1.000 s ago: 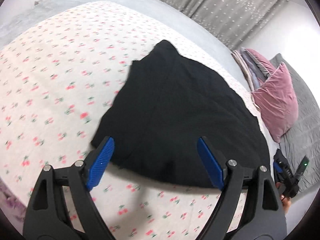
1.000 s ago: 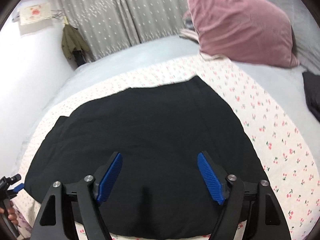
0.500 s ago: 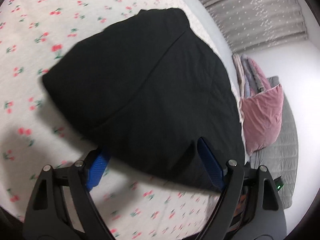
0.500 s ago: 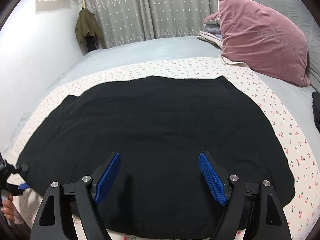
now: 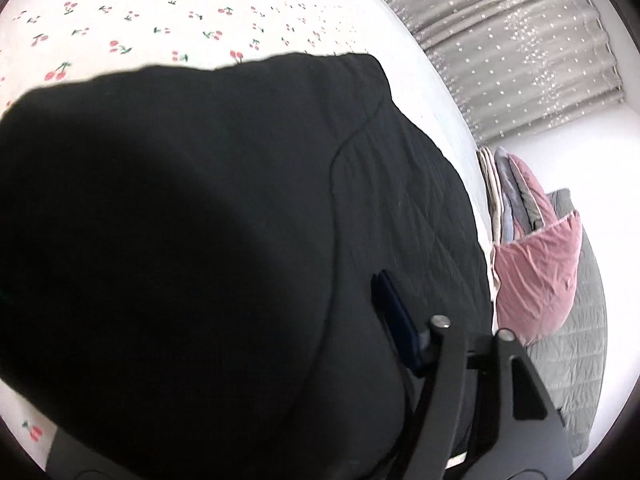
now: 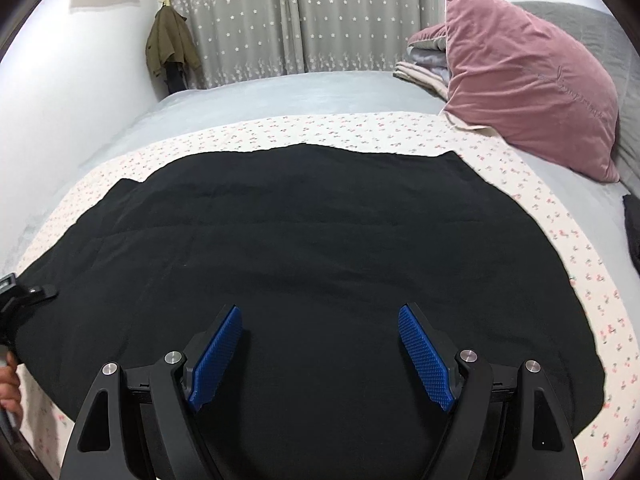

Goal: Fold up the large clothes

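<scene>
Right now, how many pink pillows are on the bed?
1. The pink pillow leans at the head of the bed, right of the black garment, against folded bedding. More may lie out of view.

Black tongs, blue ribbed pads, silver screws

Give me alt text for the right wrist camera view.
Open blue-padded tongs hover over the near edge of a large black garment spread flat on a cherry-print sheet. A pink pillow sits at back right, grey curtains behind.
</scene>
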Tool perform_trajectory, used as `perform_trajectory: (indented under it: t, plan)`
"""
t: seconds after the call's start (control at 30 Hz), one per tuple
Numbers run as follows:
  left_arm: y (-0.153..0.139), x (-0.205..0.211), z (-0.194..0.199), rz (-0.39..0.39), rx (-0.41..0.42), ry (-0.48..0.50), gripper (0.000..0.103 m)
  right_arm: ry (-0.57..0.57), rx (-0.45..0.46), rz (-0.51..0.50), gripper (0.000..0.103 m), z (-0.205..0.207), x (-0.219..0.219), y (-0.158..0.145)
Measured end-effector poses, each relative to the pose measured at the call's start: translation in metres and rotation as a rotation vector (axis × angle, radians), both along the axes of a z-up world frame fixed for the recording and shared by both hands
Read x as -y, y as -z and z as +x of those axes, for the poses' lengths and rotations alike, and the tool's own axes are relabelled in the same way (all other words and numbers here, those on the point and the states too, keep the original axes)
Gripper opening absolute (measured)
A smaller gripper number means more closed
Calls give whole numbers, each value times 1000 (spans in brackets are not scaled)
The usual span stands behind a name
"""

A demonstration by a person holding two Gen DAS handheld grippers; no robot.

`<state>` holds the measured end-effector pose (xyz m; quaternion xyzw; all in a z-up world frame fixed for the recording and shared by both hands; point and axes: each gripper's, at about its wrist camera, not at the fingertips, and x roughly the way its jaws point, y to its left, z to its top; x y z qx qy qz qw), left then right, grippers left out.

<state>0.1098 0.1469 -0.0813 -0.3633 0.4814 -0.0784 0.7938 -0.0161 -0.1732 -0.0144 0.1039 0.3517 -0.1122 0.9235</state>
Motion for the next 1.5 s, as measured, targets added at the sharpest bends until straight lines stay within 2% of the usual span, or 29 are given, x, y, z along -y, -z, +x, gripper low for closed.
perform_trajectory:
  t: [0.03,0.1,0.2,0.27,0.37,0.4,0.47,0.57,0.6,0.63,0.7,0.73,0.9,0.93,0.97,1.0,1.1,1.2,1.33,1.4,1.43,1.5]
  plan:
    - [0,-3,3,-6,2,-10,54,-5,-2,12,82,2,-2,0]
    - [-2,-11,6,-38,14,-33,37,-13,3,20,82,4,-5,-1]
    - [-20,-18,3,-63,58,-40,27,-30,23,13,82,5,-13,-9]
    - [-49,-20,-4,-35,169,-16,25,-44,41,8,82,4,-18,-16]
    - [-76,-26,-18,12,284,-27,25,-59,87,-2,82,-3,-22,-29]
    - [-78,-30,-20,23,298,-37,25,-63,98,3,82,-5,-22,-32]
    - [-70,-38,-18,20,266,-52,31,-68,109,31,82,-7,-20,-35]
    - [-24,-53,1,-33,61,-94,42,-75,106,93,82,-4,-16,-31]
    - [-8,-59,4,-66,9,-116,51,-75,95,113,82,-1,-14,-27]
    - [4,-64,5,-107,-19,-135,52,-75,81,123,82,3,-14,-24]
    - [15,-75,3,-197,-5,-175,54,-80,54,148,82,10,-14,-17]
    - [15,-77,3,-218,1,-181,56,-85,42,163,82,14,-14,-14]
    - [18,-82,3,-264,47,-222,58,-93,40,197,82,22,-21,-6]
    - [18,-82,2,-264,48,-232,57,-103,40,206,82,24,-25,-6]
    - [17,-83,3,-254,46,-237,45,-114,38,215,82,25,-29,-4]
    - [16,-83,3,-234,47,-230,38,-128,38,225,82,27,-34,-3]
    - [4,-87,0,-241,72,-232,26,-146,36,220,81,31,-46,-4]
    - [-24,-95,-12,-256,153,-217,24,-153,68,192,80,32,-57,-11]
    - [-53,-117,-34,-177,253,-246,24,-172,122,215,77,26,-63,-24]
    - [-53,-135,-38,-135,242,-273,24,-189,133,236,75,26,-68,-24]
    - [-46,-137,-35,-133,212,-285,24,-200,126,242,74,28,-72,-23]
    - [-29,-141,-29,-166,149,-305,24,-243,86,254,64,35,-84,-13]
